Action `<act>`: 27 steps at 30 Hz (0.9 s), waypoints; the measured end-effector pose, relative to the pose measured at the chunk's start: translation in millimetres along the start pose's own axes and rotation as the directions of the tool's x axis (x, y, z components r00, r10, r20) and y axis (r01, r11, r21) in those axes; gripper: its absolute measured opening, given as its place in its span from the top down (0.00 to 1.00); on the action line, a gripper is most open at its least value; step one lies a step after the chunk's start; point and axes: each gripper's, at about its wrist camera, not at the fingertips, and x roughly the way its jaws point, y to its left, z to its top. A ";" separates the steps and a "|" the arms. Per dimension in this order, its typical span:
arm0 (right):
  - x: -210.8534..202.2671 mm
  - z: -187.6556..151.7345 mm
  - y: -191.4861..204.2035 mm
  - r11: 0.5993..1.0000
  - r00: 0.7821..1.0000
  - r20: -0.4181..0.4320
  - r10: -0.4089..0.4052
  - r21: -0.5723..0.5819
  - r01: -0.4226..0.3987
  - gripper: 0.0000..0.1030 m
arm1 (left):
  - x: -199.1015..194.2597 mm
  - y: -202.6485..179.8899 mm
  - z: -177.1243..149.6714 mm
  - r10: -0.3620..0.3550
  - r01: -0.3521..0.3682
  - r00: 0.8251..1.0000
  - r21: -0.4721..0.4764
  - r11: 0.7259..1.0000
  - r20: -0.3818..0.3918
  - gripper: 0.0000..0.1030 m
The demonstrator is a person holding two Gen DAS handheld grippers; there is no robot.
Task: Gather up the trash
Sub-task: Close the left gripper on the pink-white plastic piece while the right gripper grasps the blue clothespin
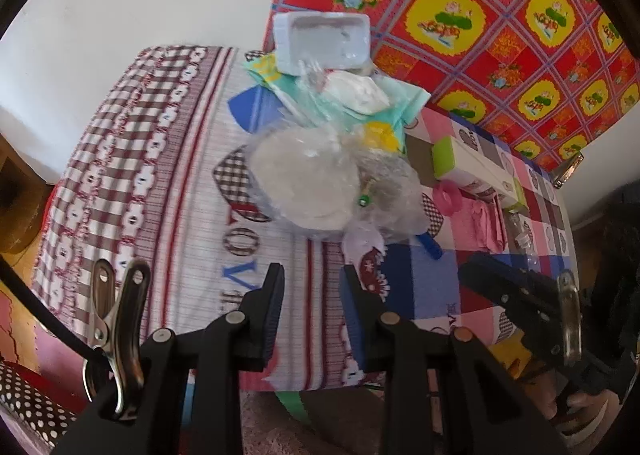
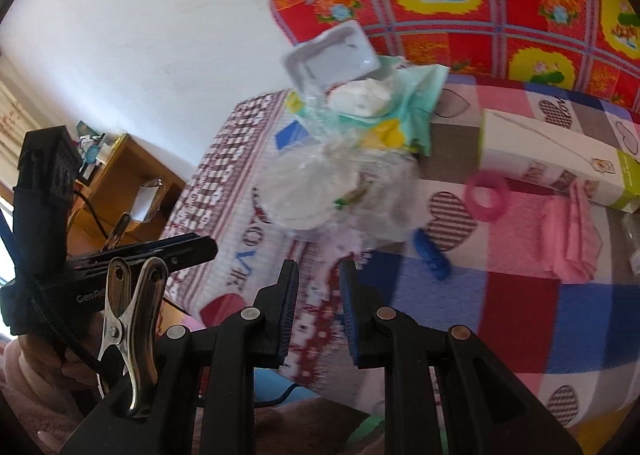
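Note:
A heap of trash lies on the patterned tablecloth (image 1: 168,191). On top sits a white foam tray (image 1: 324,41) (image 2: 332,55). Below it are a crumpled white wad (image 1: 358,91) (image 2: 364,97), a teal wrapper (image 1: 404,103) (image 2: 416,103) and a clear plastic bag (image 1: 304,183) (image 2: 308,191) with round white pieces inside. My left gripper (image 1: 312,275) hovers just short of the bag, open with nothing between its fingers. My right gripper (image 2: 319,269) stands beside it, also open and empty, in front of the bag's lower edge.
A white and green box (image 1: 472,167) (image 2: 552,159), a pink ring (image 1: 450,201) (image 2: 488,195), a folded pink cloth (image 1: 488,223) (image 2: 572,239) and a blue peg (image 1: 430,245) (image 2: 432,255) lie right of the heap. A red floral cloth (image 1: 480,15) hangs behind. A wooden shelf (image 2: 120,183) stands left.

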 end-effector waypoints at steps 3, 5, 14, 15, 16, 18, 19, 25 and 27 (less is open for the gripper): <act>-0.8 1.9 -15.9 1.000 1.000 -0.010 -0.018 -0.008 0.018 0.78 | 9.1 -10.6 -1.1 0.001 -0.001 1.000 -0.010 1.000 -0.009 0.71; 0.3 3.3 -24.8 1.000 1.000 -0.017 -0.027 -0.013 0.027 0.78 | 15.3 -16.0 -1.8 0.006 -0.006 1.000 -0.020 1.000 -0.013 0.71; 25.3 5.2 -46.9 0.993 0.994 -0.088 -0.059 -0.105 0.049 0.78 | 38.4 -29.3 -3.1 0.022 -0.024 0.999 -0.075 0.997 -0.030 0.71; 29.3 5.4 -47.9 0.992 0.993 -0.098 -0.059 -0.118 0.047 0.78 | 40.5 -30.2 -3.0 0.025 -0.028 0.999 -0.079 0.996 -0.030 0.71; 31.7 5.1 -48.5 0.991 0.993 -0.103 -0.060 -0.126 0.047 0.78 | 41.9 -31.0 -2.7 0.027 -0.029 0.999 -0.081 0.996 -0.030 0.71; 38.2 5.5 -49.7 0.987 0.991 -0.114 -0.063 -0.155 0.045 0.78 | 45.5 -33.1 -2.8 0.036 -0.039 0.999 -0.085 0.996 -0.029 0.70; 40.5 5.4 -49.8 0.985 0.991 -0.116 -0.066 -0.165 0.047 0.78 | 47.1 -34.1 -3.1 0.041 -0.043 0.999 -0.087 0.995 -0.028 0.69; 53.6 6.3 -53.0 0.973 0.987 -0.133 -0.084 -0.227 0.053 0.78 | 55.9 -38.2 -5.2 0.075 -0.077 0.997 -0.106 0.991 -0.021 0.64; 56.1 6.8 -53.4 0.966 0.987 -0.132 -0.091 -0.251 0.056 0.78 | 59.2 -38.3 -5.4 0.086 -0.088 0.996 -0.115 0.990 -0.021 0.61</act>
